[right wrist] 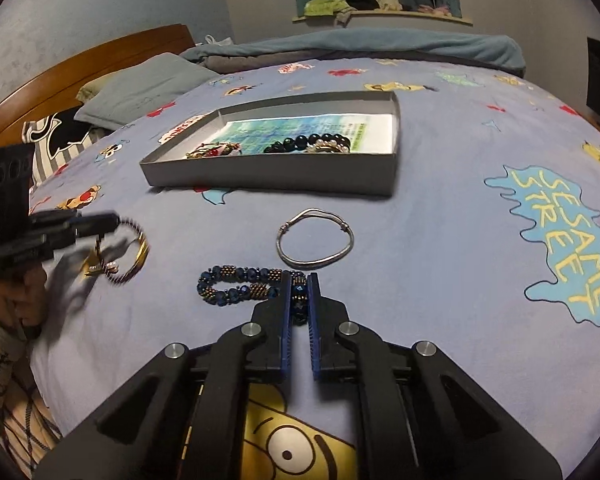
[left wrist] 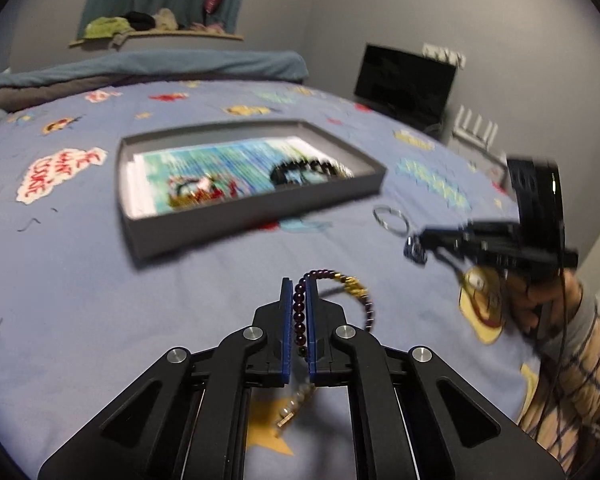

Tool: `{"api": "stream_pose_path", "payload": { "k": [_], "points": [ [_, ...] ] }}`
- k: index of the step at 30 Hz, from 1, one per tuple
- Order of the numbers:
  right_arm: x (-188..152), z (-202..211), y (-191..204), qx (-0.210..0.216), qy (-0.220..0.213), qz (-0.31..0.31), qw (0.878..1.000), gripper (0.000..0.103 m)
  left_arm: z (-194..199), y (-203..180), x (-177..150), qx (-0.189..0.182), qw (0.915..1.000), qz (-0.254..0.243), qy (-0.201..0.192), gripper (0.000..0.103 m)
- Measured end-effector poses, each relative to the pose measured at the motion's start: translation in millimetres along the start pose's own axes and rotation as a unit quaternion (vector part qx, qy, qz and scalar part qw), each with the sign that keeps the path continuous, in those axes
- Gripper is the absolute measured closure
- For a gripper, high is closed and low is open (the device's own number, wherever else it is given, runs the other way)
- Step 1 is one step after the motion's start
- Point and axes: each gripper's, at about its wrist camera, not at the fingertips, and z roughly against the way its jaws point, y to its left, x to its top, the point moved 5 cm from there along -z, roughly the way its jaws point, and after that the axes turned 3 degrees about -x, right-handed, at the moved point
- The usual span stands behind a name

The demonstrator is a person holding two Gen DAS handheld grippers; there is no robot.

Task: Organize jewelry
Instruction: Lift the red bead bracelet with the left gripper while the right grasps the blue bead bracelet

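My left gripper (left wrist: 299, 285) is shut on a dark red bead bracelet (left wrist: 356, 288) with gold charms and holds it above the bedspread; it also shows in the right wrist view (right wrist: 134, 252). My right gripper (right wrist: 300, 278) is shut on a blue and bronze bead bracelet (right wrist: 236, 284) that lies on the bed. A silver bangle (right wrist: 315, 239) lies just beyond it, also in the left wrist view (left wrist: 390, 218). A grey shallow box (right wrist: 268, 178) farther back holds a black bead bracelet (right wrist: 288, 145), a pearl one (right wrist: 332, 145) and a colourful piece (right wrist: 214, 150).
The blue cartoon-print bedspread (right wrist: 460, 200) covers the whole bed. Pillows (right wrist: 140, 88) and a wooden headboard (right wrist: 80, 68) are at the left in the right wrist view. A black monitor (left wrist: 406, 80) stands beyond the bed's far right edge.
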Motion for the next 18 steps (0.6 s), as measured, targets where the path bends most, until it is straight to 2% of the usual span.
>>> {"api": "stream_pose_path", "payload": {
  "k": [5,12,15,17,18],
  "points": [
    [0.1,-2.6,-0.2,0.007,0.010,-0.003,1.000,0.095,0.6,8.0,4.8,0.010,0.9999,0.010,-0.005,0.096],
    [-1.3,-8.3,-1.0,0.013,0.026,-0.006,1.000,0.092,-14.9,10.9,-5.5,0.030,0.9990,-0.003,0.031,0.096],
    [-1.7,-7.6,-1.7,0.015,0.026,-0.009,1.000,0.092,-18.8,13.8,-8.0,0.041,0.9985,-0.004,0.037,0.086],
    [-1.6,-7.1,-0.6,0.012,0.024,-0.006,1.000,0.092,-22.1,15.2,-9.4,0.041,0.9982,-0.003,0.044,0.083],
    [-1.4,-6.6,0.0,0.011,0.022,-0.005,1.000,0.092,-23.7,15.5,-10.0,0.042,0.9980,-0.002,0.047,0.077]
  ]
}}
